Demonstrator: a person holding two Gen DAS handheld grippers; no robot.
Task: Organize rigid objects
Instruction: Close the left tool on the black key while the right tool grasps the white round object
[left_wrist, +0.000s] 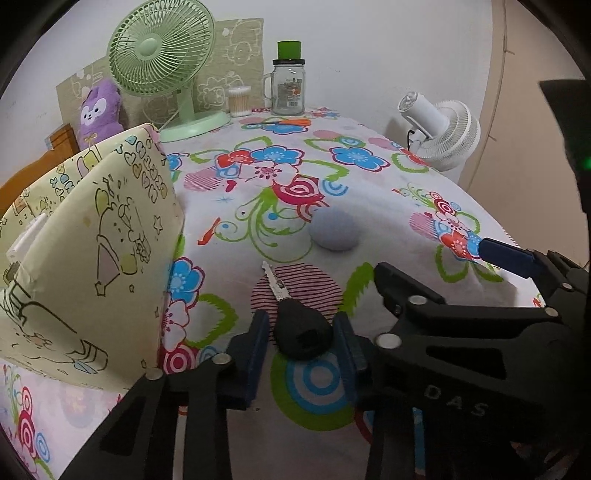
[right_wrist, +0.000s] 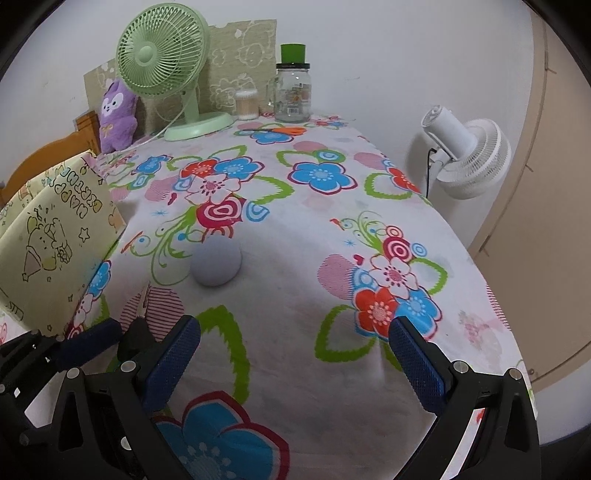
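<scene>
On the flowered worktop (left_wrist: 369, 192) my left hand-held gripper (left_wrist: 301, 341) is clamping the black-headed key (left_wrist: 301, 332), while my right hand-held gripper (right_wrist: 295, 350) is hanging wide, empty

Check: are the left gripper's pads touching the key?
Touching. The left wrist view shows both pads pressed against the key head.

1. Left wrist camera looks steeply down along its gripper's fingers, close over the table (left_wrist: 369, 192).
2. Right wrist camera faces likewise, just beside it.
3. Both share the green fan (left_wrist: 162, 55) (right_wrist: 162, 51) and pale ball (left_wrist: 334, 230) (right_wrist: 216, 263).
</scene>
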